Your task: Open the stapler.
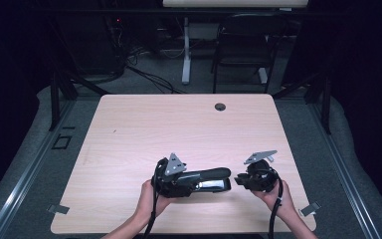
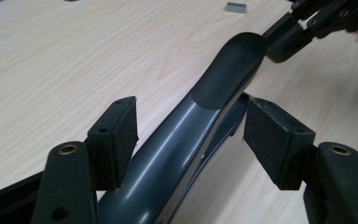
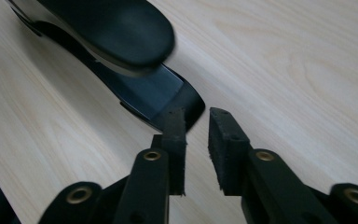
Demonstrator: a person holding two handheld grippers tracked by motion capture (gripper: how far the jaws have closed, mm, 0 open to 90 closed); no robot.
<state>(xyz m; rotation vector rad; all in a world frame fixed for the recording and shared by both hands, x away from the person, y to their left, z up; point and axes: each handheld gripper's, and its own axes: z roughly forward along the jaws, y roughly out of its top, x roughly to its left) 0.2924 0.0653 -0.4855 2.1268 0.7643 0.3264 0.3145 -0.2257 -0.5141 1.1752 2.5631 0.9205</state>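
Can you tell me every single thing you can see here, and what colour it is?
Table: one, light wood, middle of the high view.
Stapler: one, dark grey and black, lying on the table's near side.
Cable hole: one, dark, near the table's far edge.
Metal clips: two, grey, at the table's near corners.
Chair: one, black, on the floor beyond the table.
Cables: several, black, on the floor behind the table.
Left gripper: one, black, jaws on either side of the stapler.
Right gripper: one, black, jaws nearly together at the stapler's tip.
Hands: two, holding the grippers.
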